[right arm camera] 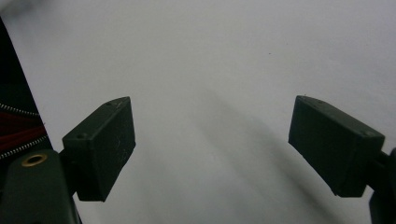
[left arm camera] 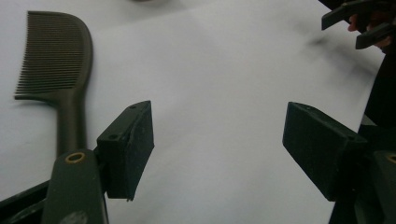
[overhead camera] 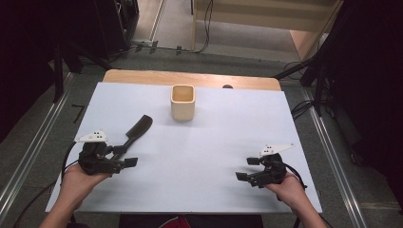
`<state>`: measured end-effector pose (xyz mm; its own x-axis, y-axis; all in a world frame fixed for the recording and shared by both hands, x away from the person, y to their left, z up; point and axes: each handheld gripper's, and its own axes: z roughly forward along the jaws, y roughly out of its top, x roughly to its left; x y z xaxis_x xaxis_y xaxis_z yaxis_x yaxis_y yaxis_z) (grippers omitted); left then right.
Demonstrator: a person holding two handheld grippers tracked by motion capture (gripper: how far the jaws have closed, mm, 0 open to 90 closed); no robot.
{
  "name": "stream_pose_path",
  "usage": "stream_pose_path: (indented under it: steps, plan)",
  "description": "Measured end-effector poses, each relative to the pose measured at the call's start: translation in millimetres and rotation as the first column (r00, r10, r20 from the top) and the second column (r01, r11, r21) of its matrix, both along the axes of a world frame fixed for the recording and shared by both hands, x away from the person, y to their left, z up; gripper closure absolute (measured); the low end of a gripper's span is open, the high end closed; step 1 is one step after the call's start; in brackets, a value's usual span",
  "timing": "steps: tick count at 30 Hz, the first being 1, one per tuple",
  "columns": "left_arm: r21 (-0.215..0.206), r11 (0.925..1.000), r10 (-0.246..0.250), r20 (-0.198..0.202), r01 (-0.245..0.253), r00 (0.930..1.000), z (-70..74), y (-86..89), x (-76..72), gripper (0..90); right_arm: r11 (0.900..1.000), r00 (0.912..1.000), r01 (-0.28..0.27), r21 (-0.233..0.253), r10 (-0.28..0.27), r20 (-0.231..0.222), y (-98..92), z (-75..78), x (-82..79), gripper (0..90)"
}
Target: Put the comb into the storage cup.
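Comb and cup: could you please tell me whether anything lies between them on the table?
Nothing. In the high view, only bare white table separates the comb from the cup.

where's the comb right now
In the high view the dark comb lies flat on the left of the white table, just beyond the left claw, with the wooden cup farther back right.

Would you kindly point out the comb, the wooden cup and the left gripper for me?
comb (left arm camera: pixel 58 56): left gripper view, on its toothed head.
wooden cup (overhead camera: pixel 182 110): high view, on its front wall.
left gripper (overhead camera: pixel 127 155): high view, midway between its fingertips.
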<state>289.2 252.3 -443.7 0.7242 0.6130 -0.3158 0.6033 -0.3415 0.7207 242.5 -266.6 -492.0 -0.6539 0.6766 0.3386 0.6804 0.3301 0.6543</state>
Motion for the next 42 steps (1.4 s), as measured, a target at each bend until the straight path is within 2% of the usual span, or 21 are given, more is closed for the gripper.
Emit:
stream_pose_path:
  steps: [6,11,17,22,25,32,35,42]
  plan:
    - [0.044,0.9984,0.034,0.024,-0.035,0.9991,0.1,4.6,9.3,26.1,1.000,1.0000,0.001,-0.003,-0.001,0.000,0.2,-0.2,-0.1,12.9]
    - [0.054,0.9959,0.072,0.016,-0.073,0.9973,0.6,8.6,18.4,26.0,1.000,1.0000,0.000,-0.004,0.000,0.001,-0.2,-0.2,-0.3,12.9]
    - [0.091,0.9881,0.123,0.023,-0.124,0.9922,0.5,11.9,29.1,25.5,1.000,1.0000,0.002,-0.004,-0.002,0.002,-0.4,-0.1,-0.5,12.9]
    - [0.101,0.9824,0.155,0.024,-0.157,0.9876,-1.1,16.1,36.1,25.5,1.000,1.0000,0.002,-0.005,-0.002,0.002,-0.6,0.0,-0.7,12.9]
    - [0.116,0.9768,0.178,0.027,-0.180,0.9836,-3.8,16.7,36.5,25.5,1.000,1.0000,0.003,-0.004,-0.003,0.000,-0.7,0.0,-0.8,12.9]
    - [0.124,0.9700,0.209,0.013,-0.209,0.9778,-10.2,16.4,34.8,25.8,1.000,1.0000,0.002,-0.004,-0.002,0.004,-0.6,0.1,-0.9,12.9]
    - [0.134,0.9688,0.209,0.012,-0.209,0.9779,-12.9,17.2,34.1,26.1,1.000,1.0000,0.002,-0.003,-0.002,0.005,-0.7,0.3,-1.1,12.9]
    - [0.152,0.9613,0.230,0.015,-0.230,0.9731,-19.1,18.9,32.6,27.6,1.000,1.0000,0.004,-0.005,-0.004,0.004,0.0,0.2,-1.0,12.9]
